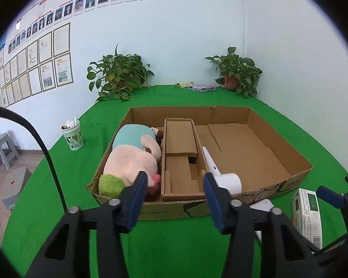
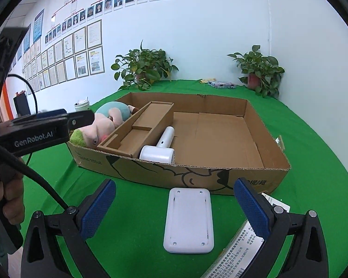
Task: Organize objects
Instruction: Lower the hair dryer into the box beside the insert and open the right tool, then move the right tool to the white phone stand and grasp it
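on left tool (image 2: pixel 81 118) "genrobot.ai", cardboard box (image 2: pixel 150 173) front "tissue"

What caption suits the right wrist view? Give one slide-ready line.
Open right gripper above a white flat device on green cloth, before the cardboard box holding a plush toy and white hair dryer.

Both wrist cameras look slightly down, close, sharing the cardboard box (image 1: pixel 262 192) (image 2: pixel 197 178).

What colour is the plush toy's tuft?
Green tuft, on the plush toy; clearest in left wrist view.
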Available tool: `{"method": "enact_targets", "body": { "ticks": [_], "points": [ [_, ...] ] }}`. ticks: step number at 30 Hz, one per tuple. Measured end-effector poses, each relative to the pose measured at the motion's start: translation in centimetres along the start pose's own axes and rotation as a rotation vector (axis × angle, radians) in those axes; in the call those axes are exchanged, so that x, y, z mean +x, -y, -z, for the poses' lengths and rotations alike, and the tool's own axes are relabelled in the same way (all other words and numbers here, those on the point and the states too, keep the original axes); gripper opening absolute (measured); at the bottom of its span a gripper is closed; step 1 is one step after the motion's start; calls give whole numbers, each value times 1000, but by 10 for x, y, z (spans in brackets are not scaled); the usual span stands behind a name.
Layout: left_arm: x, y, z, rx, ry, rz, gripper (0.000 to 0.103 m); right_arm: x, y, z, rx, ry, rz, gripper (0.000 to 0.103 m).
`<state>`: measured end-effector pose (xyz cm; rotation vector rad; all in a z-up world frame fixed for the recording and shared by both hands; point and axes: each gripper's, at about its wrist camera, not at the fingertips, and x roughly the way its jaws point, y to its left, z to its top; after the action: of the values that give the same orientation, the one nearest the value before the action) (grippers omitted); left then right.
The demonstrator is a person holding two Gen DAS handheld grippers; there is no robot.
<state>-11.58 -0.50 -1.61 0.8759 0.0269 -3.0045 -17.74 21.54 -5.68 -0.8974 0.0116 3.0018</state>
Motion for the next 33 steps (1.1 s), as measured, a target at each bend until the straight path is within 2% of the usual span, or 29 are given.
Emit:
{"method": "enact_targets", "body": {
  "ticks": [3,5,7,8,10,15,19,24,28,30,33],
  "points": [
    [1,1,7,-4,-17,-1,34,-1,0,3,3,-5,-7,102],
    [0,3,11,-7,-19,-4,41,1,-1,5,-1,-12,-9,102],
    [-1,5,12,-3,-12,-2,74,5,-2,8,-3,-32,-11,102],
    [-3,5,14,-6,0,-2,78,8,-3,10,-4,-46,-16,102],
    [-4,6,15,-11,6,3,78,14,-4,14,-11,-70,-25,102],
    [6,3,19,-24,-52,8,78,35,-2,26,-30,-130,-70,102],
    [9,2,25,-18,-82,22,78,50,15,38,-66,-174,6,102],
    [10,3,29,-18,-89,33,78,50,42,43,-8,-196,62,100],
    [14,5,30,-31,-103,56,78,45,21,42,-30,-195,-16,100],
    [16,6,31,-34,-114,71,78,51,3,42,-67,-224,-43,100],
    [18,7,34,-33,-129,93,78,71,-9,48,-88,-296,-8,99]
  ]
}}
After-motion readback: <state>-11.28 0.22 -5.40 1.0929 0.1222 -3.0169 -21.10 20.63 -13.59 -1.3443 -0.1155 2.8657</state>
